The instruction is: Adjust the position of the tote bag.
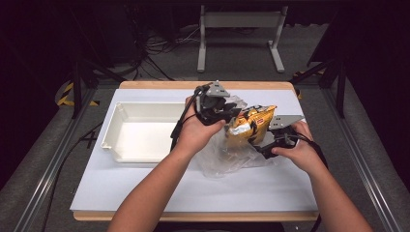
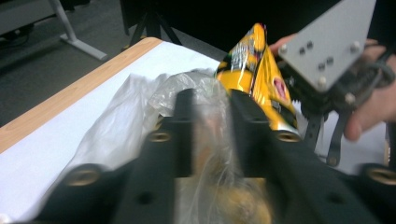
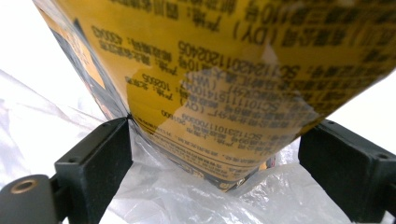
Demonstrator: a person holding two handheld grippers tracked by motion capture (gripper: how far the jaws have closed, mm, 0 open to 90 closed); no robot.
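Between both grippers, yellow snack packet [image 1: 249,126] tilts upward, lengthwise.

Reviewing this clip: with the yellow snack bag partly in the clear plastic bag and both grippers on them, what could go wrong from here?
1. The left gripper pinches only thin film of the clear plastic bag; it could slip or tear if pulled.
2. The right gripper grips the yellow snack bag by its sides; the glossy pack might slide out or get crushed.
3. The bag mouth looks crumpled, so the pack may snag on it.
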